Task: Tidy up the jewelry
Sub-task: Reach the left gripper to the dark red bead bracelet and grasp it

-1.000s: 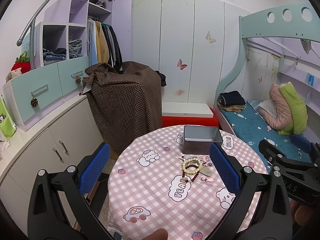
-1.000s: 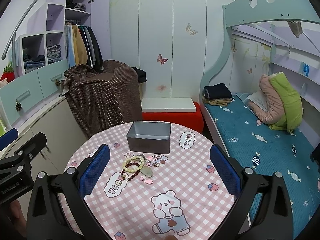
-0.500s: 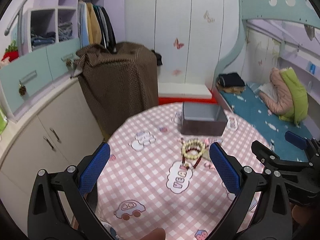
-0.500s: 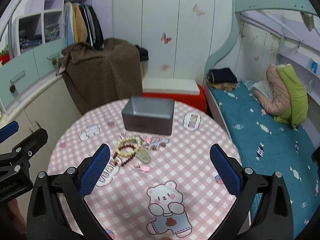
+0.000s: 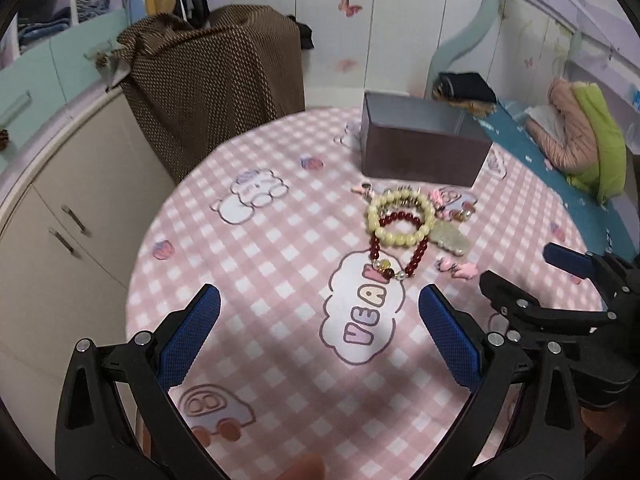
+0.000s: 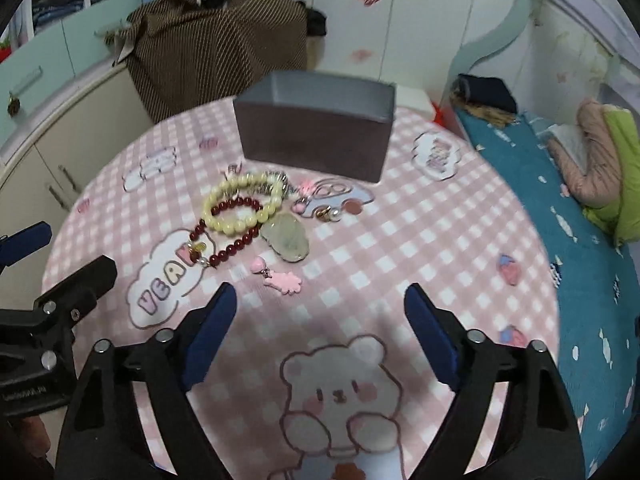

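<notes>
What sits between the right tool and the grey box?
In the right wrist view: pink charm, pale pendant, then bracelets, before the grey box.

Items counted ahead of the tongs: one grey box (image 6: 316, 130), open-topped. Two bead bracelets: one cream (image 6: 240, 208), one dark red (image 6: 230, 240), overlapping. One pale green pendant (image 6: 286, 238). One pink charm (image 6: 280, 278), nearest the right tongs. Beyond the pendant, a cluster of small pieces (image 6: 328, 210); number cannot be told. One silver item behind the cream bracelet, largely hidden.
</notes>
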